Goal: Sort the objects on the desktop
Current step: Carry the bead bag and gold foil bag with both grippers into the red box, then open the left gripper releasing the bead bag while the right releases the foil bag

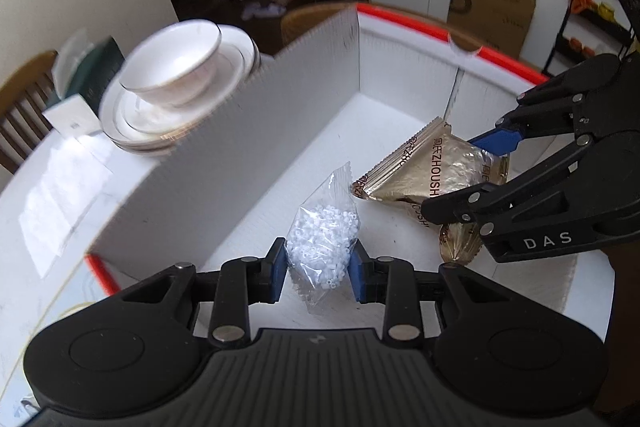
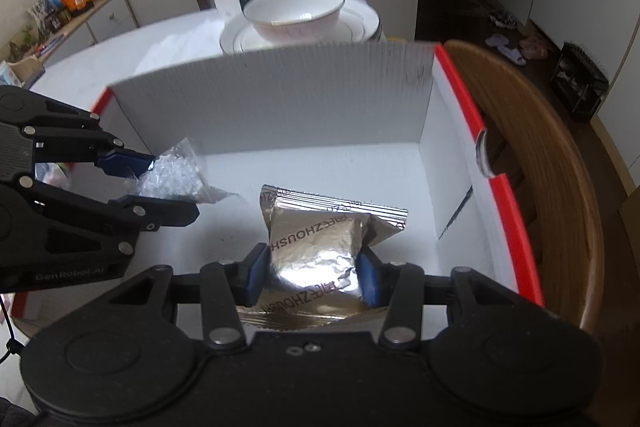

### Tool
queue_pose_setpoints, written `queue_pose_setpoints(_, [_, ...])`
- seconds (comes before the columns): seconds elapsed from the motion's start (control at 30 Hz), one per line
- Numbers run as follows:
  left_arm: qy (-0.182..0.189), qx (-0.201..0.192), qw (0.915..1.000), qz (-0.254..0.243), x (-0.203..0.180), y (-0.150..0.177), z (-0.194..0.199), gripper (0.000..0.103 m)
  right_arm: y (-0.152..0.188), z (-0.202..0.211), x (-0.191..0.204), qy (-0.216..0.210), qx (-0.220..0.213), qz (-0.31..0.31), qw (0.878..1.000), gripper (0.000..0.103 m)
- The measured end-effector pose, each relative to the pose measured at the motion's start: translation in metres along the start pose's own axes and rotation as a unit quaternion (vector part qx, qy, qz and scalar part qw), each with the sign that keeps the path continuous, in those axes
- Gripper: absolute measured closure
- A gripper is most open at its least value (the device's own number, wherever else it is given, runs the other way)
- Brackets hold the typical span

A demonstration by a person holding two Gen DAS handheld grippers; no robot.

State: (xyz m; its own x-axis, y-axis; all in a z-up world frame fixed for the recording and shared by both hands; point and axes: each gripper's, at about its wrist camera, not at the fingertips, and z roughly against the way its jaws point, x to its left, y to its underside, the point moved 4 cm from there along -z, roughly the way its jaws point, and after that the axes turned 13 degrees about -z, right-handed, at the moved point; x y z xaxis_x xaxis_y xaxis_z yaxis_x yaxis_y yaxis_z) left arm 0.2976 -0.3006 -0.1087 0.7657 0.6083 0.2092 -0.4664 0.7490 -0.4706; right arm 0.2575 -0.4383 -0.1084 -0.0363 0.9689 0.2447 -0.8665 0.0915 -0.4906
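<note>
left wrist view sits close above the white box [image 1: 304, 75], facing down into it, bowl [image 1: 176, 67] beyond. right wrist view looks in from the adjacent side. both share the box floor and each other's gripper.

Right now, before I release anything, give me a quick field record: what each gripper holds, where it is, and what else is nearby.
left gripper: shut on the clear bag of white beads
right gripper: shut on the gold foil packet
location: both items inside the white box, over its floor
contact with floor: cannot tell
box trim: red rim
behind box: white bowl on stacked plates
beside box: wooden chair
</note>
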Motion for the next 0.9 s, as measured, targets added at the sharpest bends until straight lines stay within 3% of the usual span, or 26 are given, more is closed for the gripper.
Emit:
queue_pose_setpoints(0.33, [0.033,0.079,0.9963,0.013,0.004,0.004,-0.031,0.072,0.003,-0.014,-0.001,0.011,0.046,0.019,0.999,0.058])
queue_pose_setpoints(0.8, [0.035,0.1,0.9944,0.003,0.0,0.01,-0.04,0.072,0.01,-0.019,-0.001,0.022,0.073,0.026,0.997,0.056])
queue_pose_setpoints(0.9, [0.04,0.102,0.994,0.002,-0.001,0.012,-0.039,0.065,0.007,-0.022,0.001,0.025,0.075,0.028,0.997,0.055])
